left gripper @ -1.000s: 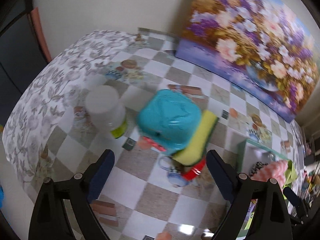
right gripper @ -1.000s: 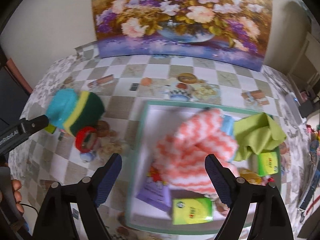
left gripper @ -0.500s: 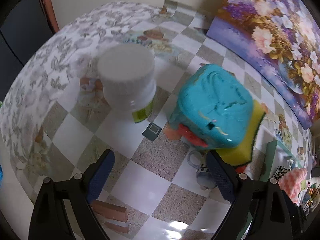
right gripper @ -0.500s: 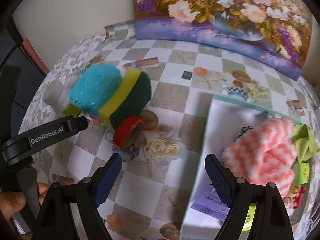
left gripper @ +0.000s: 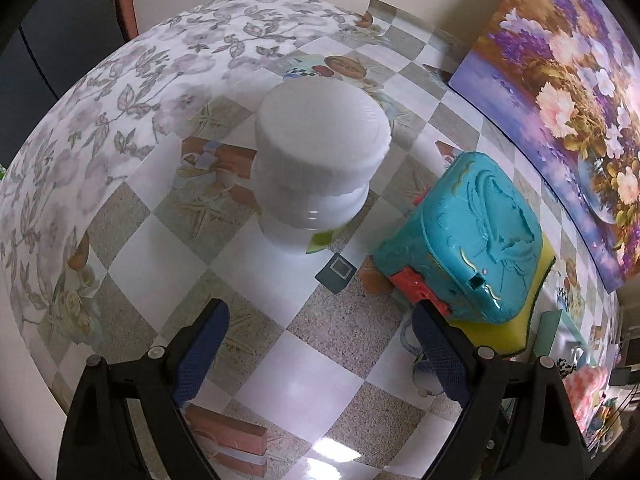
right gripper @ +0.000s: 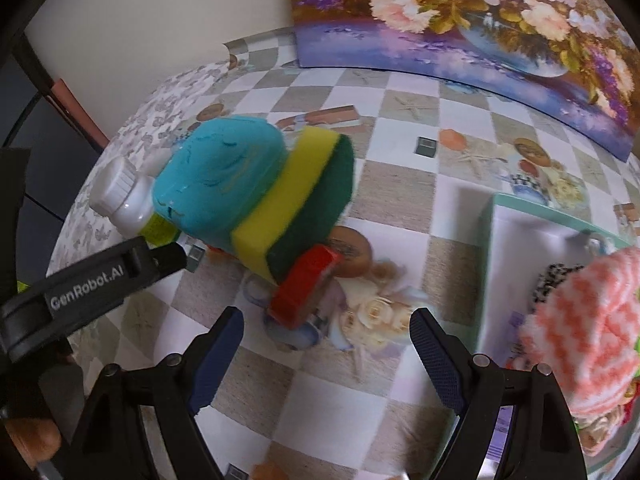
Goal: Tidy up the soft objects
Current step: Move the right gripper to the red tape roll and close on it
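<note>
While both grippers, left (left gripper: 320, 344) and right (right gripper: 326, 350), gape empty, sponge (right gripper: 304, 204) hides behind teal box (right gripper: 218, 184); tray (right gripper: 490, 240) cut off.

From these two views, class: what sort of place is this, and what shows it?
Probably a room in a home: a table with a patterned checked tablecloth, a flower painting leaning against the wall, and household things such as a sponge and a white bottle.

A home: patterned tablecloth (left gripper: 280, 332) on a table, flower painting (right gripper: 460, 12) behind.
</note>
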